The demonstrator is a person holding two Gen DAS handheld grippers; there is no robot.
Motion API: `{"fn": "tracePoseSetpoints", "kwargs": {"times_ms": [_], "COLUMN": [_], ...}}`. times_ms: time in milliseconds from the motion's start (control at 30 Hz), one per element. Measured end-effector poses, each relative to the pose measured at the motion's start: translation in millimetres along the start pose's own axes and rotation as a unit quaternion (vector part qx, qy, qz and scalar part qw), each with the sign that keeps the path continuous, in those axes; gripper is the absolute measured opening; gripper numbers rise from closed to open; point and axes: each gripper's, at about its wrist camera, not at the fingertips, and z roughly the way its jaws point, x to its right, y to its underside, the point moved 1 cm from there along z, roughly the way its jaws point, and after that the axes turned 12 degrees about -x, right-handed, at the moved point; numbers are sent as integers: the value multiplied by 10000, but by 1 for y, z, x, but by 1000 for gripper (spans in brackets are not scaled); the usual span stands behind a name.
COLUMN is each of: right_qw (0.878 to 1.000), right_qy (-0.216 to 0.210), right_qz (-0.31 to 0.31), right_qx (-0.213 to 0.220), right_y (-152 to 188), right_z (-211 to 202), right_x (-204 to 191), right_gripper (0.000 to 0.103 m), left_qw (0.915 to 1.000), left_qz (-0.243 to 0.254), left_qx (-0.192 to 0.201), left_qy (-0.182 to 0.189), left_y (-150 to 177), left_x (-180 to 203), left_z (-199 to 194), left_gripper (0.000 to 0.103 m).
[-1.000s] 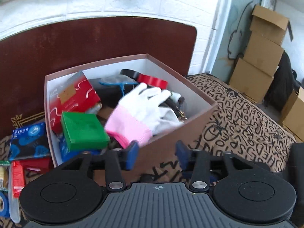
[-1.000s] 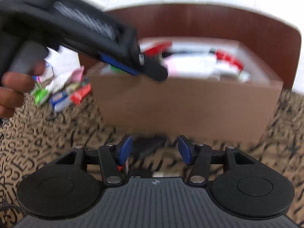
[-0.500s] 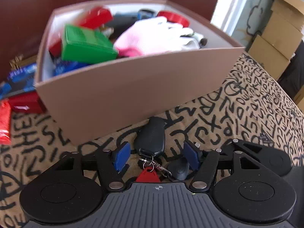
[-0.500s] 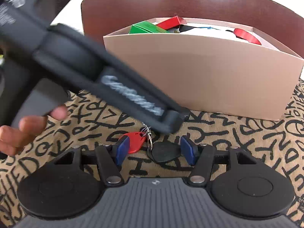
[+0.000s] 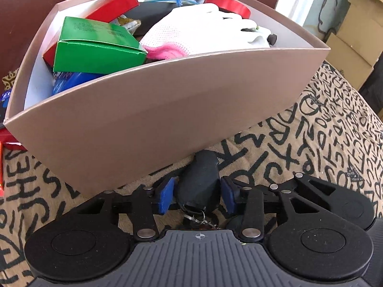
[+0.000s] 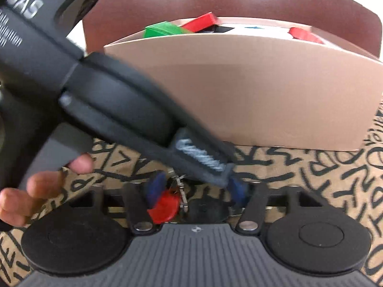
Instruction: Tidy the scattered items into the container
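A bunch of keys lies on the cloth in front of the tan box (image 5: 167, 119). Its black key fob (image 5: 198, 184) sits between the blue pads of my left gripper (image 5: 196, 197), whose jaws are closing; thin gaps still show beside the fob. In the right wrist view the red key tag (image 6: 165, 205) and a black tag (image 6: 205, 209) lie between the closing jaws of my right gripper (image 6: 196, 191); no pad clearly presses on them. The left gripper's finger (image 6: 203, 157) crosses just above. The box (image 6: 263, 91) holds a green carton (image 5: 95, 47), a white glove (image 5: 203, 31) and red tape (image 5: 227, 4).
A letter-printed cloth (image 5: 323, 131) covers the surface. Red packets (image 5: 7, 146) lie left of the box. Cardboard cartons (image 5: 354, 35) are stacked at the far right. A dark wooden board (image 6: 239, 2) stands behind the box. A person's hand (image 6: 36, 191) grips the left gripper's handle.
Both grippers have come down from box height to the keys in front of the box. The left jaws have narrowed around the black fob; the right jaws have narrowed around the tags.
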Motion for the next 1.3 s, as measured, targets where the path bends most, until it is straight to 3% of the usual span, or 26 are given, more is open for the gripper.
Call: {"fn": "tracePoseSetpoints", "kwargs": {"times_ms": [67,167,233,400,767,1067,1300], "right_qw": [9998,10000,9999,9997,9967,9889,9834], "right_qy": [-124,71,112,-99,-41,135,218], "right_qz": [131,24,-11,174,155,65,73], "right_qx": [7,-16,-27,101,791,1478,1801], "right_y": [1,-1,-1,5,-9,-48,-91], "right_z": [-2,0,-3,-23,-93,-149,-166], "right_x": [7,1,-1,1,8,29,61], "right_gripper": [47,47,44,42,41,41,41], "left_qw": [10000,10000,9999,9995,9971,9900,9850], "left_qz": [12,-44,-23,-281,-111,79,64], "left_qx": [-1,9,15,50,734,1403,1712], "left_qy": [19,-54,-133,95,140,132,214], "left_y": [1,1,3,13,6,-38,-88], "left_x": [-1,2,4,5,42,76,92], "left_z": [0,0,-4,-20,-94,-153,-176], "left_gripper": [49,51,42,42,42,43,44]}}
